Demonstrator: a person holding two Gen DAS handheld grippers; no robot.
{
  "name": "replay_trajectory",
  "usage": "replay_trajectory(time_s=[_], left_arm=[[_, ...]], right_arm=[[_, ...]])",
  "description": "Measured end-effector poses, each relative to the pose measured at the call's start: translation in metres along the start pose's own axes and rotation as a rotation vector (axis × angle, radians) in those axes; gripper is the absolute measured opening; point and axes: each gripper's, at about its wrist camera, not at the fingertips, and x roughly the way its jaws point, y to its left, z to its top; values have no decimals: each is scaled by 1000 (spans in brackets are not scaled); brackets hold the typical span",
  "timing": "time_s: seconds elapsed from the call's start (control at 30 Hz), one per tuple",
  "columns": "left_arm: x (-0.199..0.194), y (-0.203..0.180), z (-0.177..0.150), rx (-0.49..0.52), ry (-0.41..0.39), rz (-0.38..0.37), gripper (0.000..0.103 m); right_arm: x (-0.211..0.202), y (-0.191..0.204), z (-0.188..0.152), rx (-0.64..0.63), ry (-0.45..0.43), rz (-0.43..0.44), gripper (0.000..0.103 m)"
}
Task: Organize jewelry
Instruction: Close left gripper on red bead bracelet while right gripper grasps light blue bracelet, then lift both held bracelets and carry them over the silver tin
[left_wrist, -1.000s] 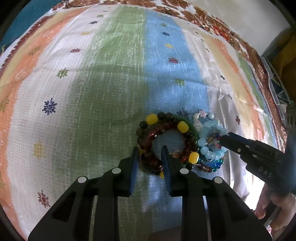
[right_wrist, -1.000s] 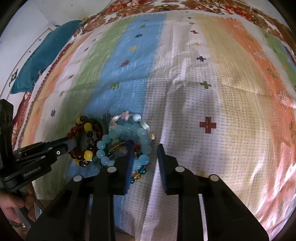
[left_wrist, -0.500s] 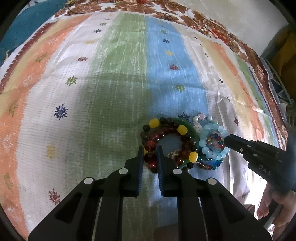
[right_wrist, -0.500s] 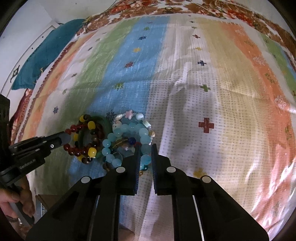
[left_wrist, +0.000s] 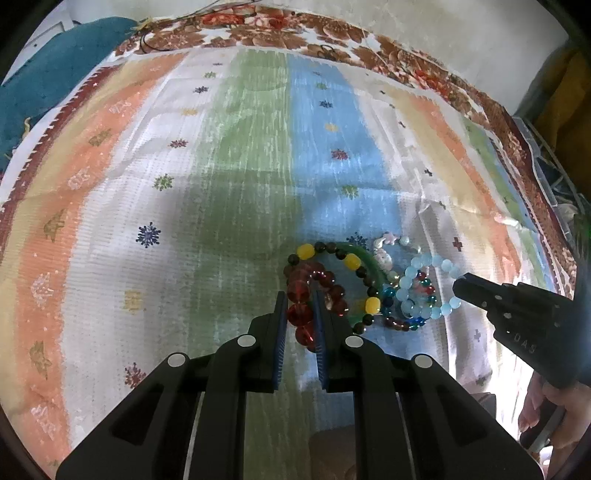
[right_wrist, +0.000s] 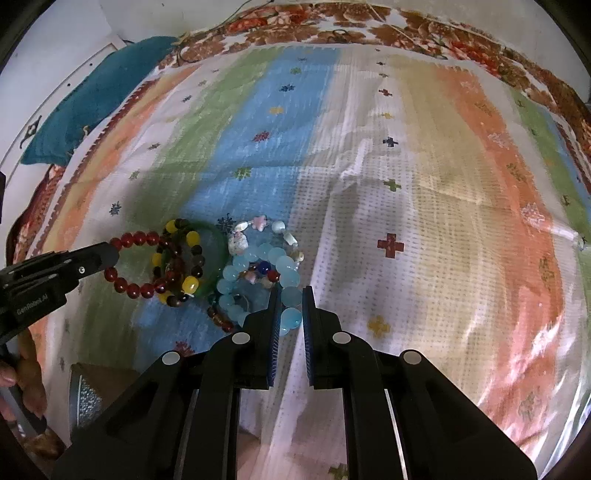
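A pile of bead bracelets lies on a striped cloth. My left gripper is shut on a red bead bracelet, lifted slightly off the pile; it also shows in the right wrist view, hanging from the left gripper. My right gripper is shut on a pale blue bead bracelet; it also shows in the left wrist view, held by the right gripper. A green bangle and a dark bracelet with yellow beads lie between them.
A pastel shell-and-star bracelet and a small multicoloured bead bracelet lie in the pile. A teal cloth lies at the far left. The cloth's front edge is close under both grippers.
Both grippers closed from open onto their bracelets. The left has pulled the red bracelet left and up from the pile; the right has drawn the pale blue bracelet slightly right.
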Motion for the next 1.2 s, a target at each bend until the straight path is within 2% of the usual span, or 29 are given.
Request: replay_trajectory(time_s=[0.6,0.97,1.2], left_arm=[[-53,-26,-8,48,-98,67,13],[-75,-51,-21,131,-159,128,13],[-94,-64,-31,155,-190,103,13]], right_arm=[[-53,25,-12,-73,-83,-27,12],[-82,36,-19,-97,-136,-26,12],[-106,44,-24,-116,-186,12,12]])
